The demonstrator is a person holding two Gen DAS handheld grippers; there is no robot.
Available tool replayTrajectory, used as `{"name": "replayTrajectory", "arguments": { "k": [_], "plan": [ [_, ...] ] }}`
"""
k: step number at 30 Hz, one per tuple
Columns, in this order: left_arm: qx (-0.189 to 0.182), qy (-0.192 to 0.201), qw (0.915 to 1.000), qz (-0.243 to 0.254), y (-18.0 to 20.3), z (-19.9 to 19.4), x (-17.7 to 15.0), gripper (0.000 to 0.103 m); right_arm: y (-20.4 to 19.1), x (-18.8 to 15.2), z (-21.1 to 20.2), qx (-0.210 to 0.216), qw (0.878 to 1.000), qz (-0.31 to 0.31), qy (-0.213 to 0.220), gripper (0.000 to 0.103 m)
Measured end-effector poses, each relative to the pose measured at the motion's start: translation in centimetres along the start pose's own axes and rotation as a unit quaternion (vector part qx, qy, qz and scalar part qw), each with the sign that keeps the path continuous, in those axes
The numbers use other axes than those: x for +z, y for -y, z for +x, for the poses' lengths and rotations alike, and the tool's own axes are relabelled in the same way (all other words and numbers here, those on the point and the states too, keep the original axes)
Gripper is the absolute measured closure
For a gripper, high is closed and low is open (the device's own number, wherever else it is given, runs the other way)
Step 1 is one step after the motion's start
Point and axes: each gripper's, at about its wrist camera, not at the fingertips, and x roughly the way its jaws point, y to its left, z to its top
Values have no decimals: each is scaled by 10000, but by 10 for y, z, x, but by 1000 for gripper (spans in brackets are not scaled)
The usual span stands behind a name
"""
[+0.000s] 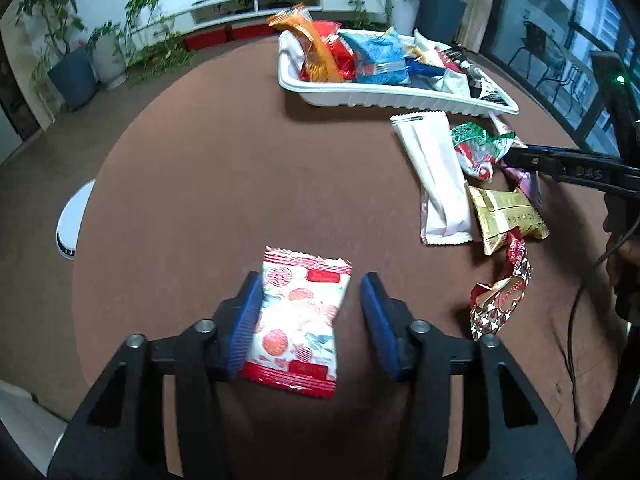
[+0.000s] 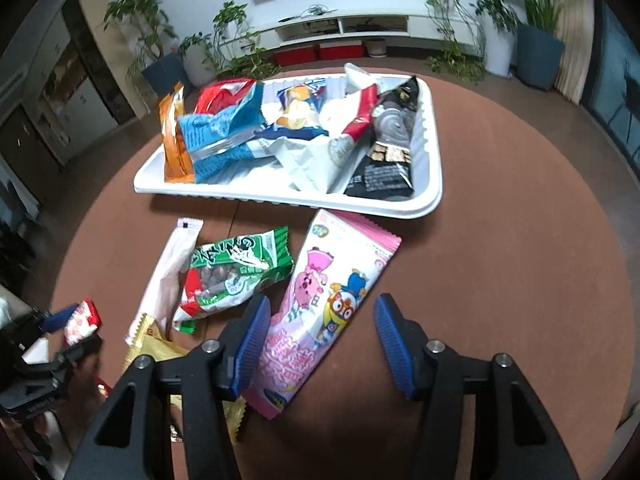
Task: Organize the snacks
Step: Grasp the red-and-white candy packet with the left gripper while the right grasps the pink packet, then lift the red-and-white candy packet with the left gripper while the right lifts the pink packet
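We have the left gripper (image 1: 308, 320) straddling a red-and-white snack packet (image 1: 298, 320) that lies flat on the brown round table (image 1: 192, 184). One blue pad (image 1: 244, 324) touches the packet's edge; the other stands just clear of it, so we count these jaws as apart and the packet as not yet clamped. It lies alone, well apart from the other loose snacks, so nothing else gets caught in the grip. The right gripper (image 2: 320, 344) sits over the lower half of a pink cartoon packet (image 2: 320, 304). One pad lies at or over the packet's edge and the other stands off over bare table, so this gripper too is unclosed and holds nothing. Just beside that packet lie a green-and-red bag (image 2: 236, 276), a long white wrapper (image 2: 168, 276) and a gold packet (image 2: 152, 344), some overlapping. The white tray (image 2: 434, 160) at the far side of the table already holds a heap of bags, which we judge to be the collection point. Both grippers point steeply down so that the pads can close across each packet's narrow width.
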Motion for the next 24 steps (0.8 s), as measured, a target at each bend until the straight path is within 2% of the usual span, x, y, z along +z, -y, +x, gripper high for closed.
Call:
{"name": "replayTrajectory", "arguments": {
  "k": [2, 4, 8, 11, 16, 24],
  "plan": [
    [-1, 45, 10000, 65, 0, 0, 0, 62, -5, -1, 1, -150, 9997, -212, 41, 58],
    [20, 71, 9999, 146, 2, 0, -1, 63, -5, -3, 0, -61, 9997, -230, 47, 64],
    [-56, 72, 9999, 105, 0, -1, -1, 69, 1, -7, -5, 269, 9995, -139, 57, 80],
    [-186, 73, 9998, 48, -2, -3, -2, 72, 6, -12, -13, 561, 9984, 35, 70, 86],
    [-351, 65, 9994, -50, -3, -5, -2, 73, 14, -21, -28, 971, 9948, 220, 206, 89],
    [-582, 164, 9981, -153, 0, -14, -1, 73, 26, -28, -54, 1276, 9894, 515, 454, 90]
  ]
}}
